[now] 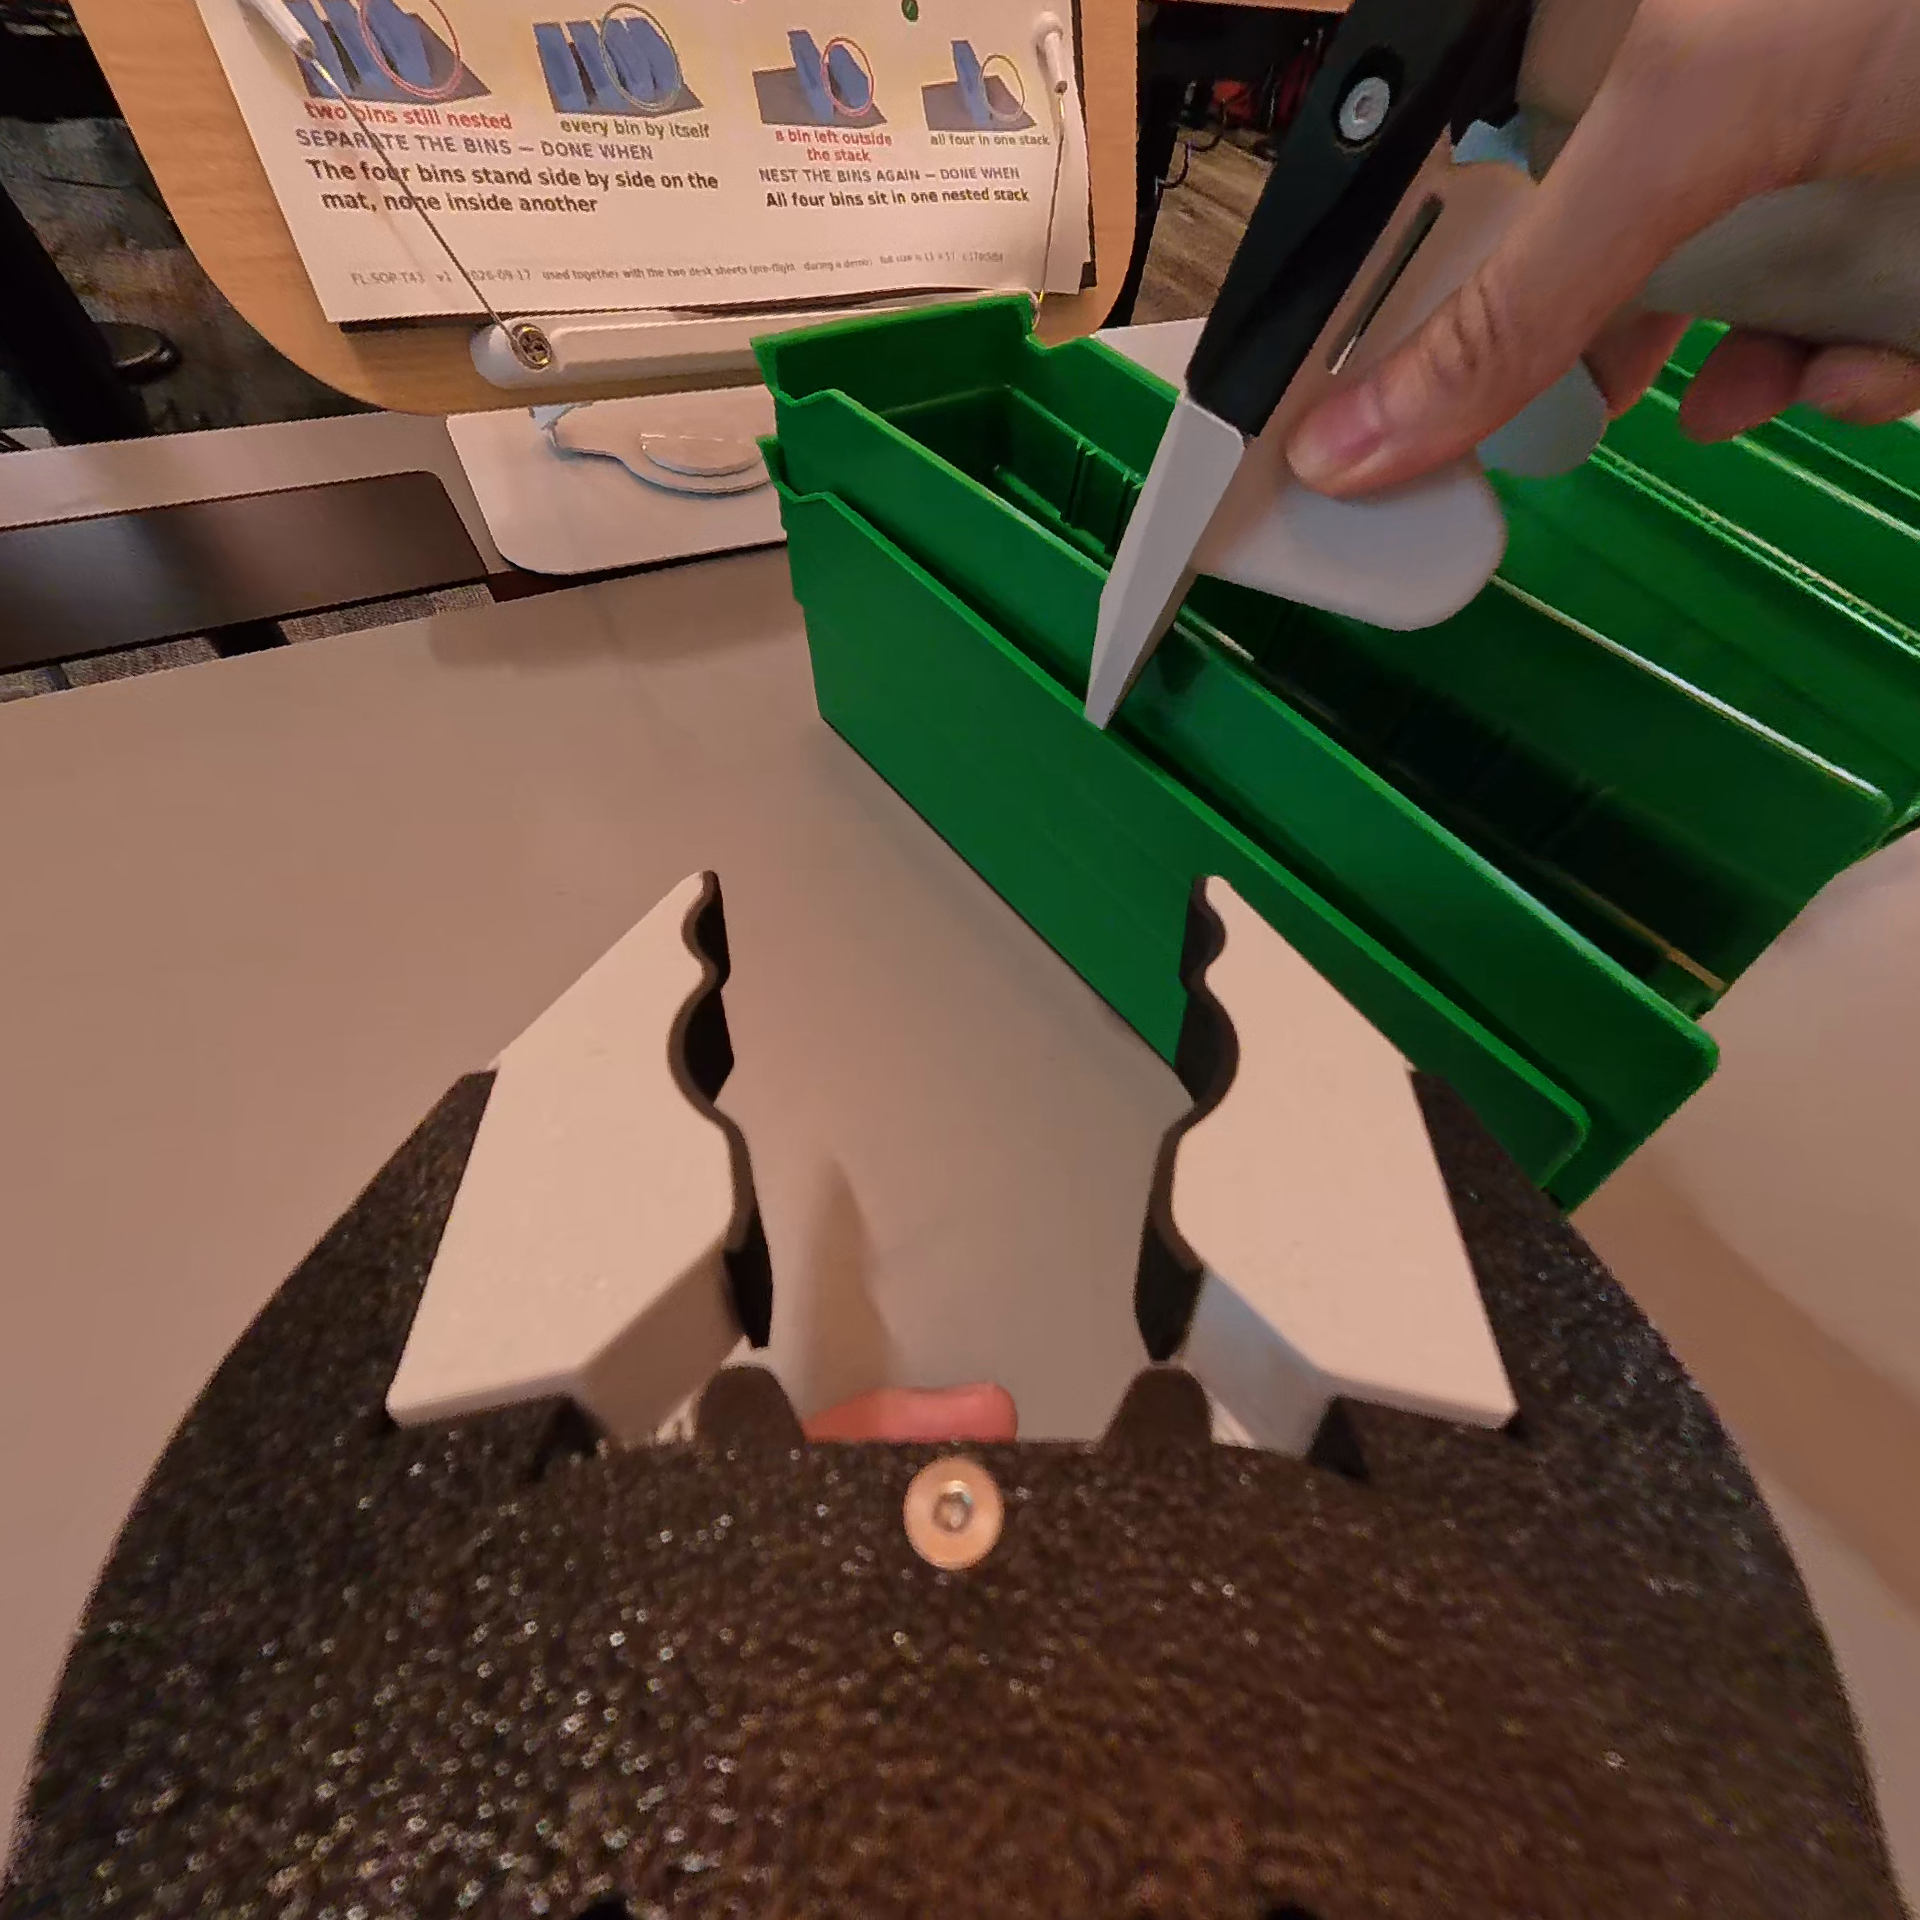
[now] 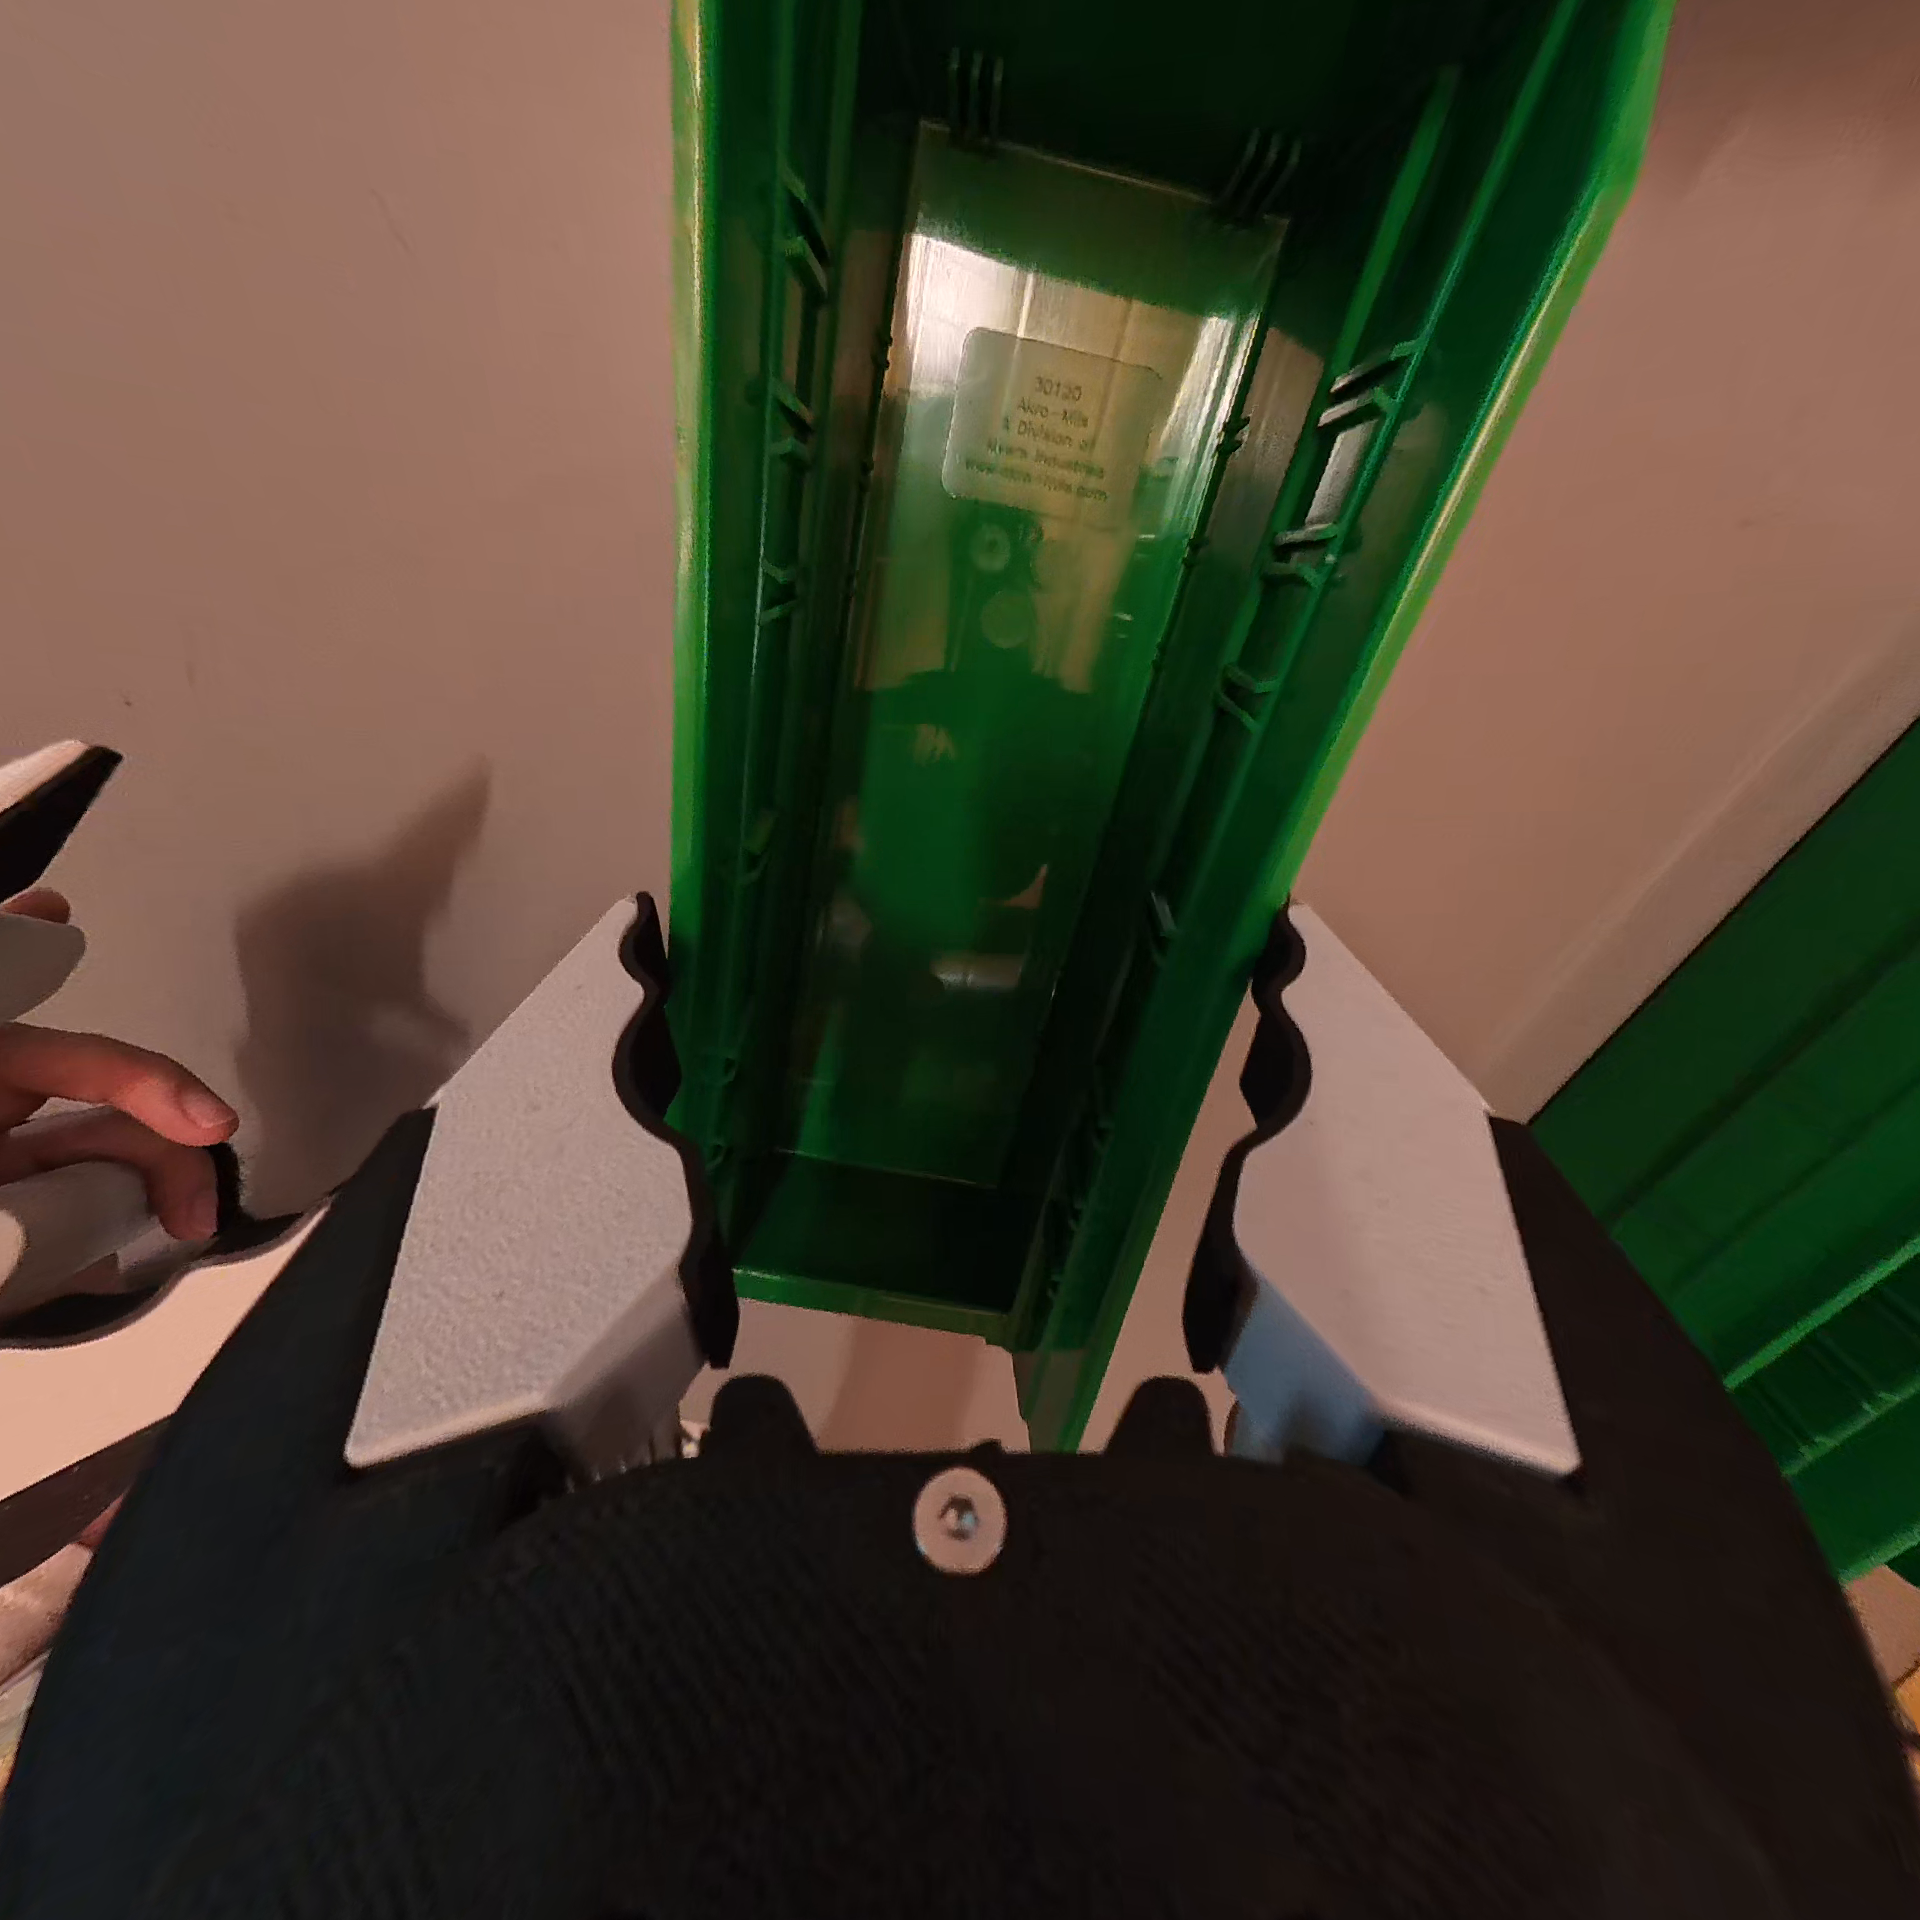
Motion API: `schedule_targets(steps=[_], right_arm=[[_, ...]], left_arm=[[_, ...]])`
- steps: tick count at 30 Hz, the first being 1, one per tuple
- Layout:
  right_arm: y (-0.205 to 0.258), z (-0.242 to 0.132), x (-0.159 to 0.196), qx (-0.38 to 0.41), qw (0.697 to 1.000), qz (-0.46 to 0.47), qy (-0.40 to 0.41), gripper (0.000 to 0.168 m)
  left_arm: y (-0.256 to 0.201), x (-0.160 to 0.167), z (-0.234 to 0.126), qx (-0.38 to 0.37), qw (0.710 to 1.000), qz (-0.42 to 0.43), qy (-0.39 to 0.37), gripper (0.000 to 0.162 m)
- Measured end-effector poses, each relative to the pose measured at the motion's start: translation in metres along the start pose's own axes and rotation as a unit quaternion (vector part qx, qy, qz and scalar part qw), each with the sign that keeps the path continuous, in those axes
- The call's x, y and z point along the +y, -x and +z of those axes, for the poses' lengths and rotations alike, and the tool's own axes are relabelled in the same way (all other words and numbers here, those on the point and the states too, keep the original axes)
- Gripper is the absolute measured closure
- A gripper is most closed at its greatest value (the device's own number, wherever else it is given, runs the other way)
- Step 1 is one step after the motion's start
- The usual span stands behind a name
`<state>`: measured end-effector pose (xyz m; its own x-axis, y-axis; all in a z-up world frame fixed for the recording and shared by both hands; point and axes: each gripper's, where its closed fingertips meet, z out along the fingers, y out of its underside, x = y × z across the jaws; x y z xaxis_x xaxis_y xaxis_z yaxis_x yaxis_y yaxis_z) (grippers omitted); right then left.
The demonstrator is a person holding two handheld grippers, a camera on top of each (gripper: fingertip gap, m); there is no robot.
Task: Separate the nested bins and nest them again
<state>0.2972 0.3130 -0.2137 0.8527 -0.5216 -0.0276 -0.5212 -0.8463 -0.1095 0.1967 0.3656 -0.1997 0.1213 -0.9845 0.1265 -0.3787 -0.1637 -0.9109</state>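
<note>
Green plastic bins (image 1: 1039, 790) — nested, right of centre in your left wrist view, standing on the beige table (image 1: 364, 935). Your left gripper (image 1: 956, 1091) hangs released and empty at lower centre, just beside the stack's near wall. Your right gripper (image 1: 1127, 644) enters from the upper right, one white finger dipping inside the stack. Instruction sheet (image 1: 665, 156) on a board, upper left.

Right wrist view: your right gripper (image 2: 961, 1122) straddles the green bin (image 2: 1039, 623) at centre — whether it clamps the walls, I cannot tell. Second green bin (image 2: 1766, 1195), right edge. Your left hand (image 2: 114, 1122), left edge.
</note>
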Motion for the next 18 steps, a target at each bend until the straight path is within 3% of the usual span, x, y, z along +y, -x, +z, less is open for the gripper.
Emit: schedule_targets(steps=[5,12,18], right_arm=[[0.002,0.000,0.005,-0.001,0.999,-0.020,0.027,0.047],[0.003,-0.050,-0.007,-0.026,0.999,-0.035,-0.027,0.065],[-0.083,-0.107,0.012,0.039,0.997,0.013,-0.072,0.049]], left_arm=[[0.001,-0.001,-0.003,-0.001,1.000,0.003,-0.002,0.076],[0.004,0.000,-0.002,0.002,1.000,-0.008,0.001,0.075],[0.004,-0.001,-0.003,0.003,1.000,-0.008,-0.001,0.075]])
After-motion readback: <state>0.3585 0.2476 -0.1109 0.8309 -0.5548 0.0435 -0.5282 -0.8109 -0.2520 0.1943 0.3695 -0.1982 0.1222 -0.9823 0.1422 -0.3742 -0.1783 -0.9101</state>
